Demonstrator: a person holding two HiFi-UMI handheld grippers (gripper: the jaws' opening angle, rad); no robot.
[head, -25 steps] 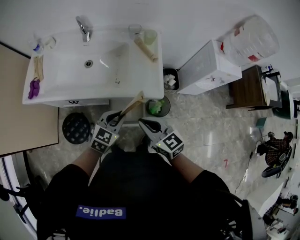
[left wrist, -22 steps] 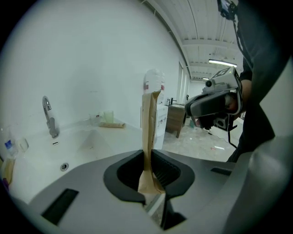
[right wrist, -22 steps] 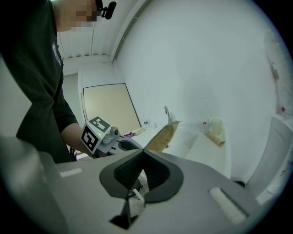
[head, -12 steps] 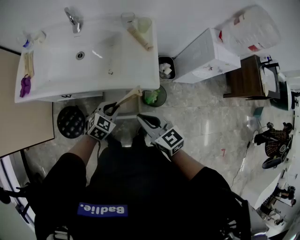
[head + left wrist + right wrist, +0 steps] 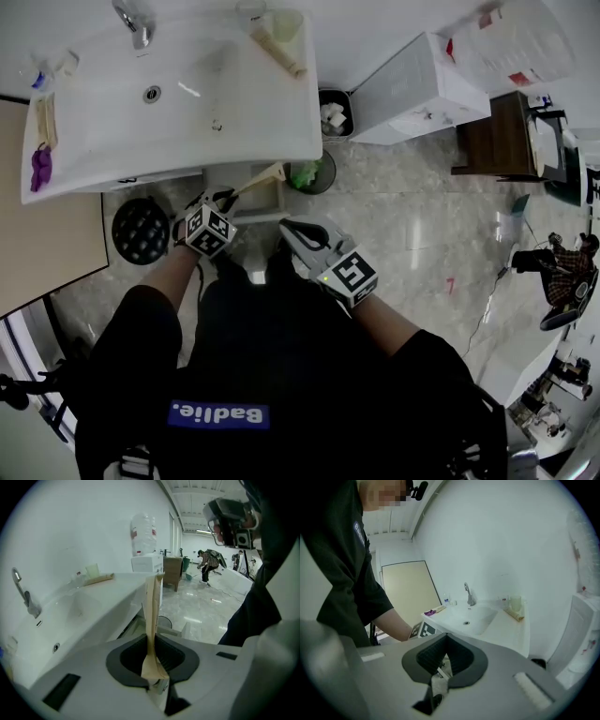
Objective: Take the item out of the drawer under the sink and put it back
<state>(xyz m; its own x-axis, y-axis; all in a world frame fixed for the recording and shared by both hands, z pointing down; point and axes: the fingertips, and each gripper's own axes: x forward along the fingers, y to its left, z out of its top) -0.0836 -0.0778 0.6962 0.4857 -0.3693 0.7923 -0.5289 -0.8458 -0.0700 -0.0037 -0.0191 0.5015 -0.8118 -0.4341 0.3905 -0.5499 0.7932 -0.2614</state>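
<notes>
**A:** Where is the tube (image 5: 258, 183)?

**B:** In the left gripper (image 5: 225, 199). Its jaws are pinched on the flat, crimped end. The rest of the tan tube sticks out ahead of them, above what looks like the white drawer (image 5: 259, 217) pulled out under the sink (image 5: 262, 112).

**A:** Does the far end touch the sink?

**B:** I cannot tell from the head view. It ends right at the sink's front edge, near the small bin (image 5: 311, 174) with green in it. In the left gripper view the tube (image 5: 151, 620) rises straight out of the left gripper (image 5: 154, 677), and its top reaches the height of the sink's corner.

**A:** And the right gripper (image 5: 289, 228)?

**B:** It hangs just to the right of the left one, over the floor in front of the person. In its own view the right gripper (image 5: 439, 677) has its jaws drawn together, with nothing between them.

**A:** What is on the sink?

**B:** A second tube (image 5: 278, 52) of the same tan lies at the back right corner, just beside a pale cup (image 5: 286, 23). The tap (image 5: 131, 21) stands at the back left.
</notes>
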